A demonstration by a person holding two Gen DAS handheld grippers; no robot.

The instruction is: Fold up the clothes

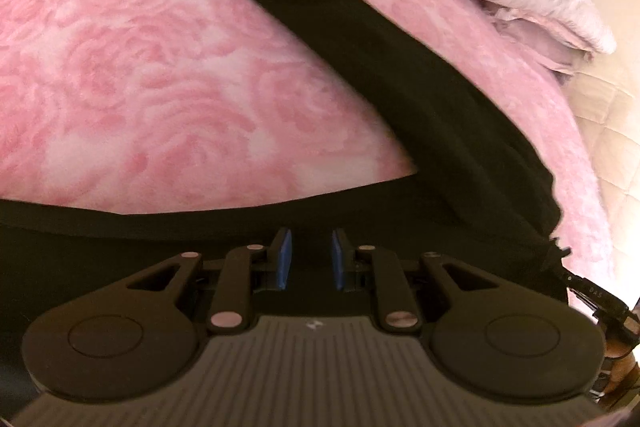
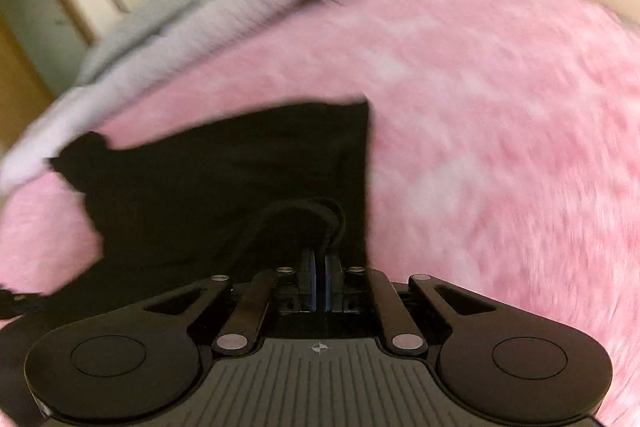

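You are early in the fold. The black garment lies spread on the pink rose-patterned blanket, one long part running toward one o'clock, its near edge under your left gripper. That gripper's blue pads stand apart with nothing pinched between them. Your right gripper is clenched on a bunched edge of the garment, whose squared end lies at twelve o'clock. No fold looks finished; everything remains.

Black garment spread on bed
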